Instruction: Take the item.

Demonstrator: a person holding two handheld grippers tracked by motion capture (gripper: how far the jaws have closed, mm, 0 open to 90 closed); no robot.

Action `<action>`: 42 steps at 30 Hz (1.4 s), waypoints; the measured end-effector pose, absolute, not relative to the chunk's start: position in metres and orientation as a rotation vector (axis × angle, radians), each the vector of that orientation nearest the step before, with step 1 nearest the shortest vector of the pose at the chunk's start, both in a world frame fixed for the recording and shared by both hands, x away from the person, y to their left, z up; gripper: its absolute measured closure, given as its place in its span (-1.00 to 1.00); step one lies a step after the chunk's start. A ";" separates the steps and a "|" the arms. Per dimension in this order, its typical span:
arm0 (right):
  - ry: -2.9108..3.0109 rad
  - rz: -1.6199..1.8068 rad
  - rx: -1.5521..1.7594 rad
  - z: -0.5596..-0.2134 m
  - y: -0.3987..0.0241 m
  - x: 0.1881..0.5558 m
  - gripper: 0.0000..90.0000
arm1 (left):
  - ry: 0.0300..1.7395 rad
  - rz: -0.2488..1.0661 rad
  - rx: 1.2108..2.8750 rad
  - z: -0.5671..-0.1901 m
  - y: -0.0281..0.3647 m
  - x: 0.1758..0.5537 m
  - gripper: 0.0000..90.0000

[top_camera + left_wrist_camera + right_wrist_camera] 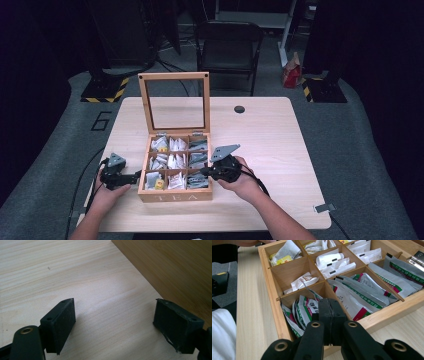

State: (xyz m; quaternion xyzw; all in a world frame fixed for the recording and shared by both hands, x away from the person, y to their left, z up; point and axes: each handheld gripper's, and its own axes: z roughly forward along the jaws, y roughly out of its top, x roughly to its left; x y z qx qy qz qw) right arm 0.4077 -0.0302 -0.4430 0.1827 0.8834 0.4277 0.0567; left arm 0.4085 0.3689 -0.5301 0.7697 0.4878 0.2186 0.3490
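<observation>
Tea box (174, 196) sits at the near middle of the light wood table (270, 145), glass-paned lid (174, 102) standing upright at the back, nine compartments full of sachets.

High view: left gripper (131, 177) rests on the table just beside the box's left wall, pointing at it. Right gripper (205, 171) is at the box's right edge, tips over the near right compartments.

Left gripper view: jaws stand wide apart, nothing between them but bare table; box side wall (175, 267) runs across the upper right, near the right-hand pad.

Right gripper view: jaws pressed together, tips (329, 312) down in the near corner compartment among green-and-red printed sachets (305, 308). Can't tell whether a sachet edge is pinched between the pads or they're just closed on each other. White sachets (332, 262) fill the middle compartments; one with a yellow label (283, 255) lies in the far one.
</observation>
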 end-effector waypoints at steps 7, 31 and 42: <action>2.685 1.308 0.561 -0.443 -0.031 0.408 1.00 | 1.263 0.565 1.999 -0.530 0.369 0.408 -0.61; 2.666 1.285 0.466 -0.434 -0.031 0.404 1.00 | 1.263 0.564 2.001 -0.530 0.369 0.408 -0.61; 2.689 1.240 0.469 -0.444 -0.025 0.405 0.75 | 1.262 0.561 2.005 -0.529 0.369 0.408 -0.61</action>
